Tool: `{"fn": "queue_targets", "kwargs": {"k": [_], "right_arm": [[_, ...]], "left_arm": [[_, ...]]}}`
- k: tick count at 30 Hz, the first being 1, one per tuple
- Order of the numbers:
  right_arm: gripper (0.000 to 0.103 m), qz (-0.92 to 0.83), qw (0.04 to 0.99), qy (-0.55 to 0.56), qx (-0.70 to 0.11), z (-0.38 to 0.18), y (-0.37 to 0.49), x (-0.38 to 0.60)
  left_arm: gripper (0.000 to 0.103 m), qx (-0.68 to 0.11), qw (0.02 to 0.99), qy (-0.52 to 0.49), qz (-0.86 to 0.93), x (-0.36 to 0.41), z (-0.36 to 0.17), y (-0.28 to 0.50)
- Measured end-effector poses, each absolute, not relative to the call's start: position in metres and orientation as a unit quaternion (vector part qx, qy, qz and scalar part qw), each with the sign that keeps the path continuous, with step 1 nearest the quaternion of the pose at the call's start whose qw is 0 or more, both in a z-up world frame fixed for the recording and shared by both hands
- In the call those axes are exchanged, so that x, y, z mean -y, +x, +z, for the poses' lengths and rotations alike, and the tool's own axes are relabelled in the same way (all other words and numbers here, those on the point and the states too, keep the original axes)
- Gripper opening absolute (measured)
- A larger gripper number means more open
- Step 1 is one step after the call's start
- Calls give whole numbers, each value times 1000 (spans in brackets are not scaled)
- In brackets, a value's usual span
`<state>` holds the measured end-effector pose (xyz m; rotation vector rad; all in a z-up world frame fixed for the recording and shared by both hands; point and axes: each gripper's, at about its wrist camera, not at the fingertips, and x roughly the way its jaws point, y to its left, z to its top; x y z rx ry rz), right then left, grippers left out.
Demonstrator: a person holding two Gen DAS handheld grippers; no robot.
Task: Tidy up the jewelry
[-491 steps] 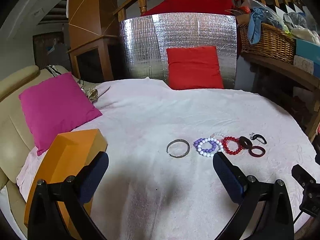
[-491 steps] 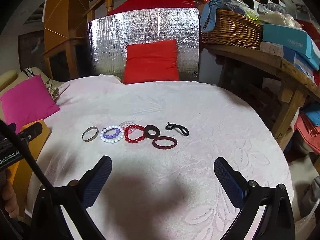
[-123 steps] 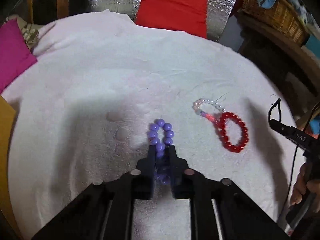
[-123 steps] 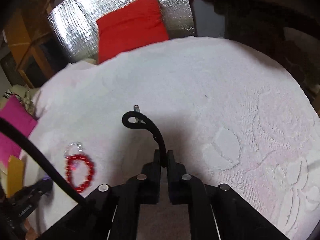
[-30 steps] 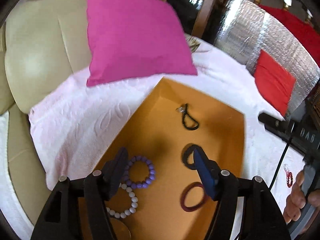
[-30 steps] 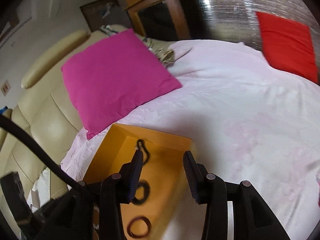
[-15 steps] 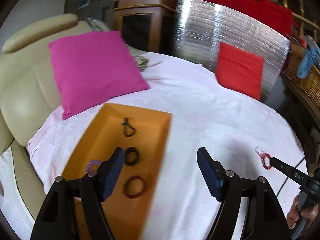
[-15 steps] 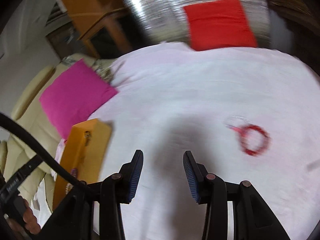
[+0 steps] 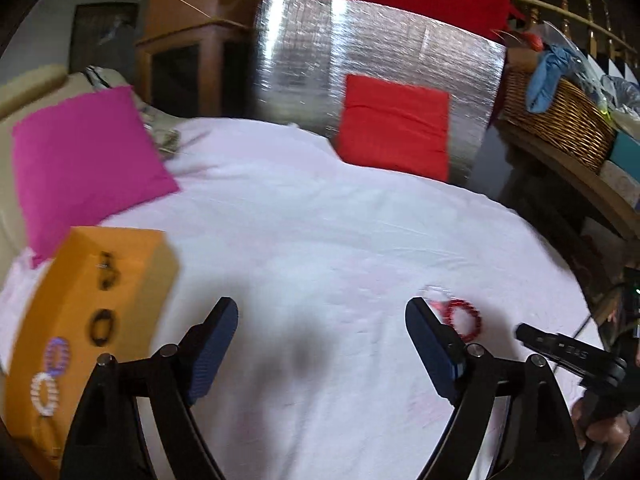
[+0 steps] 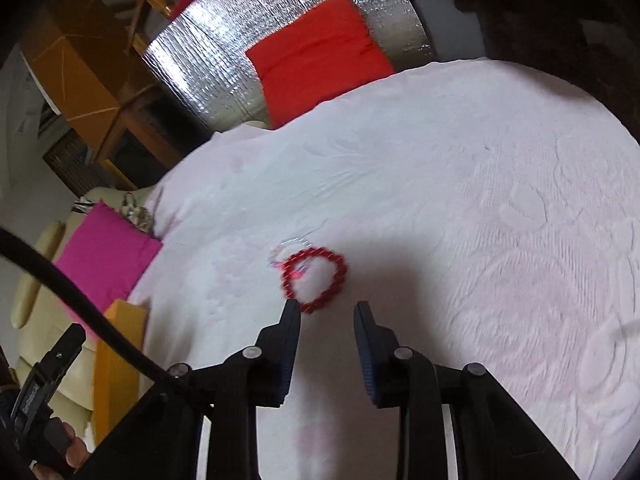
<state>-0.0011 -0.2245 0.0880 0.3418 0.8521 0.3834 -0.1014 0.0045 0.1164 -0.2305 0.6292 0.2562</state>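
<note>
Item outstanding: red bead bracelet (image 10: 314, 280), lying flat on the white-covered bench (image 10: 480, 200), with a small clear-beaded piece (image 10: 290, 249) touching its far-left edge. From my right claw (image 10: 327, 312) the bracelet lies just ahead and slightly to the left; the left fingertip sits at the near rim of the loop, the right fingertip stands clear to the right of it. Being a ring, the bracelet has no long axis to speak of, so I judge any bite across its near arc would serve.

Right claw: pointing steeply down at the cloth, rolled somewhat, jaws narrowing at this moment with nothing between them and no contact with the beads that I can make out.

Left claw (image 9: 322, 344): jaws widening, nothing between them, pitched down over bare cloth. In its view the red bracelet (image 9: 462, 318) shows just past the right fingertip (image 9: 424, 320), further off than it is from the right claw. I judge the right hand the nearer and better placed for the pick.

Destination: orange box (image 9: 132, 248), at the bench's left edge beside a pink cushion (image 9: 80, 160). It already holds dark rings, a purple bead bracelet (image 9: 58, 354) and a white bead bracelet (image 9: 45, 394). Frames are blurred, so finer detail of the contents I cannot tell.
</note>
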Motion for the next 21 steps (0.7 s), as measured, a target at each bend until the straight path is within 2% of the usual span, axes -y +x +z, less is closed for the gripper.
{"fn": "queue_targets", "kwargs": {"k": [4, 6, 9, 12, 14, 15, 21], "right_arm": [[30, 174, 873, 164, -425, 74, 22, 219], [30, 166, 872, 159, -432, 68, 33, 214], [30, 165, 871, 145, -440, 60, 46, 201], [31, 150, 880, 107, -438, 53, 51, 188], [20, 141, 893, 64, -422, 56, 49, 178], [11, 136, 896, 48, -421, 55, 49, 176], [11, 131, 894, 64, -424, 61, 36, 197]], "left_arm": [[86, -307, 940, -109, 106, 2, 91, -80], [86, -339, 927, -121, 102, 2, 79, -68], [86, -347, 922, -144, 93, -6, 76, -53], [86, -342, 926, -124, 105, -3, 76, -43], [86, -347, 926, -109, 99, -2, 73, -36], [86, -350, 926, -100, 98, 1, 71, -31], [86, -362, 925, -80, 81, 13, 59, -11]]}}
